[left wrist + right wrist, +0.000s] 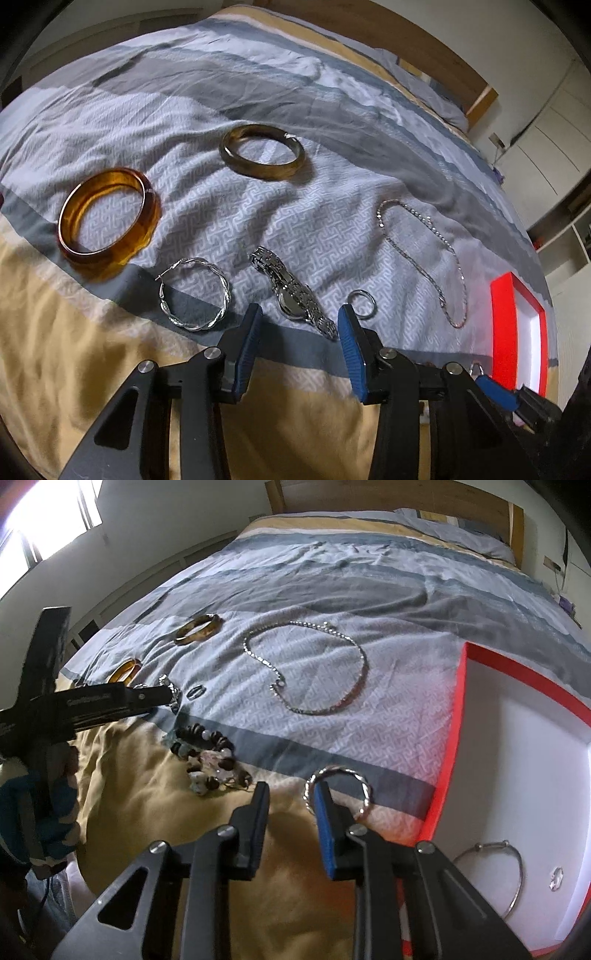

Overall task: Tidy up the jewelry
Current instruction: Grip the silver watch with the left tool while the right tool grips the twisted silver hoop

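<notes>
Jewelry lies on the bedspread. In the left wrist view I see an amber bangle [109, 225], an olive bangle [262, 151], a twisted silver hoop [195, 293], a silver watch [293, 293], a small ring [362, 302] and a silver chain [424, 258]. My left gripper [299, 328] is open just short of the watch. In the right wrist view my right gripper [291, 805] is open; its right finger overlaps a twisted silver hoop [338, 788] lying on the cover. A beaded bracelet [210, 760] lies to the left. The red box [454, 738] holds a thin bangle [491, 871].
The red box also shows at the right in the left wrist view [502, 325]. A silver necklace [314, 668] lies mid-bed. The wooden headboard [406, 494] and pillow [461, 531] are at the far end. A wall and window stand to the left.
</notes>
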The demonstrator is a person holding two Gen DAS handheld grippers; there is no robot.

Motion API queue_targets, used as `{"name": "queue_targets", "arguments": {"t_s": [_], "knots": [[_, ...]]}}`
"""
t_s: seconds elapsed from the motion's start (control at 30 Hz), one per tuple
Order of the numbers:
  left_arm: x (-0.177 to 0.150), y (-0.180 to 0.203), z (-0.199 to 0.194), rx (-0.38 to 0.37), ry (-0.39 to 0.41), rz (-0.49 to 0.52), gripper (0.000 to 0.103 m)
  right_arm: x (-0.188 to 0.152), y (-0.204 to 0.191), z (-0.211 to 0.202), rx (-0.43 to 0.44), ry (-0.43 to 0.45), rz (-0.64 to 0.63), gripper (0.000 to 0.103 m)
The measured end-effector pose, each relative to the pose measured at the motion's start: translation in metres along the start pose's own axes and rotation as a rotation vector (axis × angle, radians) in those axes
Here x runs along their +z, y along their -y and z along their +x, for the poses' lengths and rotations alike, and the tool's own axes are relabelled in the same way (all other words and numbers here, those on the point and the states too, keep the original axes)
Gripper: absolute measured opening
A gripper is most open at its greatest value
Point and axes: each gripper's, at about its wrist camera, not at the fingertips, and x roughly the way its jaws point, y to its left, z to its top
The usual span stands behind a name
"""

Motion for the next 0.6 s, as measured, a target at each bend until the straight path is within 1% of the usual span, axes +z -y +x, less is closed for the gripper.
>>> {"name": "queue_targets", "arguments": {"t_s": [0.1,0.3,0.47,0.6], "knots": [[0.003,0.001,0.005,0.012,-0.004,-0.012,0.04,0.0,-0.002,0.004,0.001,-0.011,-0.014,0.022],[0.01,0.005,0.018,0.061,-0.033,-0.03,0.038,0.002,-0.005,0.013,-0.008,-0.044,-0.03,0.02],[0.01,0.012,0.028,0.106,-0.047,0.013,0.038,0.004,-0.006,0.022,-0.027,-0.08,-0.03,0.016],[0.011,0.008,0.033,0.093,-0.045,-0.001,0.037,0.005,-0.007,0.029,-0.038,-0.1,-0.031,0.011]]}}
